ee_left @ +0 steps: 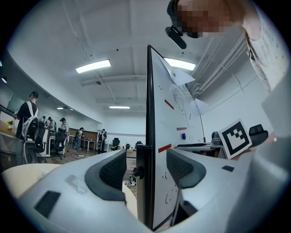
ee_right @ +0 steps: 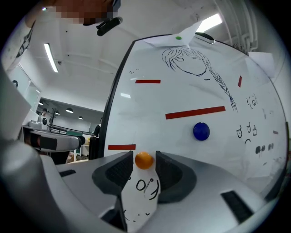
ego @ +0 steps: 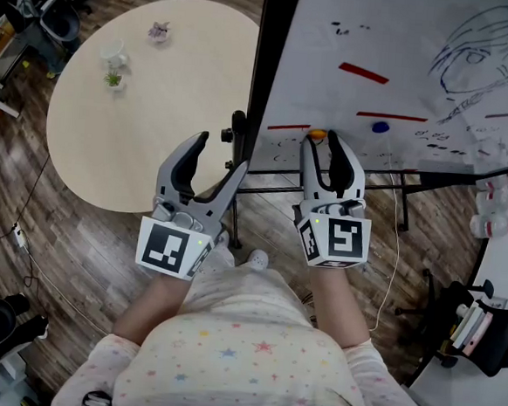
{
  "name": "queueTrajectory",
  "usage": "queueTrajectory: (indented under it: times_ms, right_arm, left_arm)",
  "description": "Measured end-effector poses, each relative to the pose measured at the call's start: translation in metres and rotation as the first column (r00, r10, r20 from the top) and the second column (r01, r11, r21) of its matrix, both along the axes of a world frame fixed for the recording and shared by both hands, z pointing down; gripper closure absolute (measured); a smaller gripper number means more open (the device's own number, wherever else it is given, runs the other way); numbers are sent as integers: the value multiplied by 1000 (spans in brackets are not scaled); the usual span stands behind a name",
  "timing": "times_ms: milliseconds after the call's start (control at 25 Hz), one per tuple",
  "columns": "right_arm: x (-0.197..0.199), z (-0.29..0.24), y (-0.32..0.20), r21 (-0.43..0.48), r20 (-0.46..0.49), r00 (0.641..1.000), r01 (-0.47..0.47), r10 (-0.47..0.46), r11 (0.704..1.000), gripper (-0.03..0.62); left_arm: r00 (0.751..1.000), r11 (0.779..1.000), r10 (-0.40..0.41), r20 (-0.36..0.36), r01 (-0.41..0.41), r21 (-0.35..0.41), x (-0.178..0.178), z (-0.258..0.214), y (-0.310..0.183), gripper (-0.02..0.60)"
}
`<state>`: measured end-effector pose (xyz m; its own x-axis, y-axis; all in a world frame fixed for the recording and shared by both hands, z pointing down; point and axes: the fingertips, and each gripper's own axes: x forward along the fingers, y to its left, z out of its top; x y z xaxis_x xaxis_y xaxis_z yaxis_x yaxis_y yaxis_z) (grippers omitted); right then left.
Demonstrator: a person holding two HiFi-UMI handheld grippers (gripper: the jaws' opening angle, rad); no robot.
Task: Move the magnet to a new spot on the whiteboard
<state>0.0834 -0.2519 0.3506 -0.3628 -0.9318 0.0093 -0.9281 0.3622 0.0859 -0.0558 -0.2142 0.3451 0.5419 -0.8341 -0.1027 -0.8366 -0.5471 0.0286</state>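
A small orange magnet (ego: pixel 316 134) sits low on the whiteboard (ego: pixel 407 43), just above a doodle. My right gripper (ego: pixel 322 140) reaches the board there, and its two jaws press the orange magnet (ee_right: pixel 143 160) from either side at their tips. A blue magnet (ee_right: pixel 201 131) stays on the whiteboard (ee_right: pixel 182 95) further right, under a red strip. My left gripper (ego: pixel 216 155) hangs open and empty to the left of the board's dark edge. In the left gripper view the whiteboard's edge (ee_left: pixel 149 136) lines up between the jaws of that gripper (ee_left: pixel 145 168).
Several red magnetic strips (ego: pixel 363 71) and a pen drawing of a face lie on the board. A round beige table (ego: pixel 157 102) with small plants stands to the left. The board's stand (ego: pixel 325 190) runs below. An office chair (ego: pixel 480 329) is at the right.
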Motion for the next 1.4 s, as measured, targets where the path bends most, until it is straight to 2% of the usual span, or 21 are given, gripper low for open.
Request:
queueTrajectory:
  times_ms: [880, 1160, 1400]
  right_arm:
    - [10, -32, 15, 77, 13, 1000, 12, -13, 997, 467]
    - [15, -38, 26, 87, 15, 1000, 8, -9, 996, 488]
    - [23, -46, 35, 95, 17, 1000, -12, 11, 995, 523]
  left_arm:
    - [999, 998, -39, 8, 39, 55, -7, -20, 7, 328]
    - [998, 995, -61, 15, 59, 81, -12, -29, 13, 394]
    - [999, 996, -52, 13, 50, 77, -8, -29, 16, 413]
